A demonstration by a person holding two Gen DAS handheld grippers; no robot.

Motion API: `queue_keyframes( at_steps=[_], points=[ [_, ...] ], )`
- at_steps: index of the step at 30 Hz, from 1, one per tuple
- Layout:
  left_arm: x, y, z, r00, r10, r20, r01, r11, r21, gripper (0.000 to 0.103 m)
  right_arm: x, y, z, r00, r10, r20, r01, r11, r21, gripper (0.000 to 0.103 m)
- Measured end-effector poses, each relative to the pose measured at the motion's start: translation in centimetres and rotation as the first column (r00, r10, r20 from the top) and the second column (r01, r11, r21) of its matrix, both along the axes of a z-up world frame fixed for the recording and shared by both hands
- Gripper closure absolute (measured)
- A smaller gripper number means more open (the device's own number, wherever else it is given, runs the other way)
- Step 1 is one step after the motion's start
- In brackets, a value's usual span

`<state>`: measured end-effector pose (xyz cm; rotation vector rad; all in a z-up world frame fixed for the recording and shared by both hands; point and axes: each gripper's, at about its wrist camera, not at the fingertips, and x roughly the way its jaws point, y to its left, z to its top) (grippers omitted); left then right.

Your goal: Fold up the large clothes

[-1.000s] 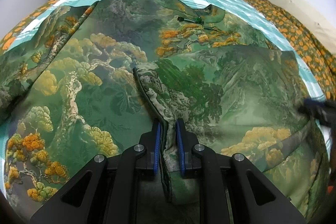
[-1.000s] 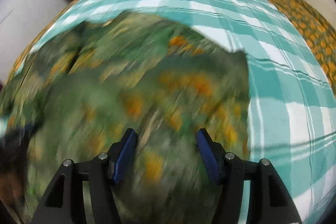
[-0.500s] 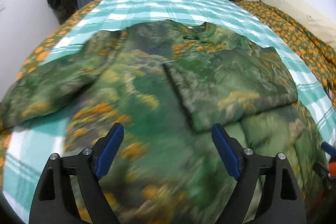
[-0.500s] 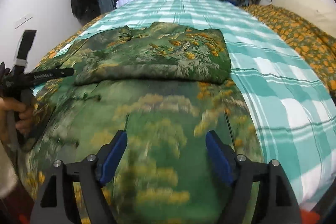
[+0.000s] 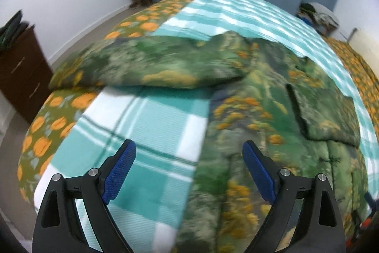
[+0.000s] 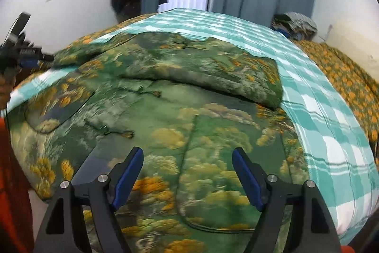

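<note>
The left gripper [image 5: 188, 170] hangs with its blue pads spread wide, having just opened, and nothing sits between them. Beneath it runs the side edge of the green landscape-print garment [image 5: 255, 110], which fills the right half of that frame; bare teal plaid blanket [image 5: 151, 125] fills the lower left. One sleeve [image 5: 161, 65] stretches toward the upper left, reaching the orange-flowered bedspread [image 5: 42, 134]. The right gripper [image 6: 188, 168] is likewise parted and empty above the garment's lower panel, whose hem curves near the bottom centre. A folded sleeve [image 6: 213, 72] lies across the chest, probably touching it. Open blanket runs along the right.
</note>
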<state>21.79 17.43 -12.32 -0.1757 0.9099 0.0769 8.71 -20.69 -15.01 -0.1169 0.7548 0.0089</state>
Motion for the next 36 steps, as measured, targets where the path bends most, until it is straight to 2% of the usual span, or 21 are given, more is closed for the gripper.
queue_keyframes(
  at_steps=[5, 12, 16, 20, 24, 27, 29, 34, 36],
  points=[
    [0.2, 1.5, -0.4, 0.999, 0.042, -0.021, -0.042, 0.999, 0.011, 0.011, -0.3, 1.4, -0.1, 0.998, 0.055, 0.012, -0.054, 0.998, -0.024, 0.024],
    [1.0, 3.1, 0.1, 0.996, 0.082, -0.018, -0.082, 0.997, 0.018, 0.009, 0.0, 0.7, -0.6, 1.000, 0.030, -0.002, -0.030, 1.000, 0.000, 0.024],
    [2.2, 4.8, -0.5, 0.989, 0.148, -0.026, -0.149, 0.989, -0.016, 0.009, 0.2, 0.2, -0.6, 1.000, 0.014, -0.002, -0.014, 1.000, 0.013, 0.024],
    [3.2, 7.6, -1.4, 0.972, 0.229, -0.048, -0.233, 0.965, -0.117, 0.009, 0.1, -0.1, -0.5, 1.000, 0.008, 0.005, -0.008, 1.000, 0.018, 0.024],
    [4.5, 10.6, -2.3, 0.952, 0.301, -0.051, -0.304, 0.922, -0.239, 0.009, 0.6, -0.3, -0.8, 1.000, -0.001, -0.007, 0.001, 1.000, 0.022, 0.024],
    [6.3, 12.2, -3.3, 0.939, 0.338, -0.059, -0.340, 0.890, -0.303, 0.009, 1.0, -0.3, -1.1, 1.000, -0.005, -0.014, 0.005, 1.000, 0.023, 0.024],
    [7.9, 13.4, -4.6, 0.922, 0.377, -0.092, -0.385, 0.855, -0.347, 0.009, 1.2, -0.1, -1.2, 1.000, -0.005, -0.016, 0.006, 1.000, 0.021, 0.024],
    [11.1, 16.6, -7.4, 0.858, 0.488, -0.161, -0.502, 0.727, -0.468, 0.009, 1.7, 0.5, -1.7, 0.999, 0.006, -0.038, -0.005, 1.000, 0.007, 0.024],
    [11.7, 17.6, -7.7, 0.835, 0.526, -0.162, -0.531, 0.694, -0.486, 0.009, 1.7, 0.7, -1.8, 0.999, 0.011, -0.038, -0.011, 1.000, -0.003, 0.024]
  ],
)
